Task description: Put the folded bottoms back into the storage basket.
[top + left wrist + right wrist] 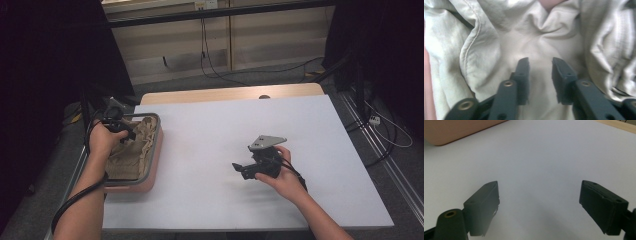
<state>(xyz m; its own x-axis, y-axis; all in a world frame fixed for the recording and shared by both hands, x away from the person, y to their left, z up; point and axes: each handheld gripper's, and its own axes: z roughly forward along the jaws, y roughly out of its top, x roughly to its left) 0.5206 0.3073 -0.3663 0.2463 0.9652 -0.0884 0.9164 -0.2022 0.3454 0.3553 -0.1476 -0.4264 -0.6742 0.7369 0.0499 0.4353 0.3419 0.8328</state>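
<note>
We find the crumpled beige cloth (506, 37) lying inside the pink, grey-rimmed rectangular basin (150, 172). Our left gripper (540, 66) hangs just above it, jaws parted and empty; our right gripper (539, 202), well apart from the basin, gapes wide over the white table (544, 157). We judge the cloth light, limp, unbreakable; pinching a raised fold or hem seems best.

From my remote seat I see a white surface (240, 150) with a pale wooden edge (230, 93) along its far side. Beyond it runs a light wood-panelled wall (280, 40), a dark rail (220, 12) crossing it. Black cables (207, 60) hang down onto grey carpet floor (250, 75). Both sides of the room sit in deep shadow; a white cable (395, 132) trails at right.
</note>
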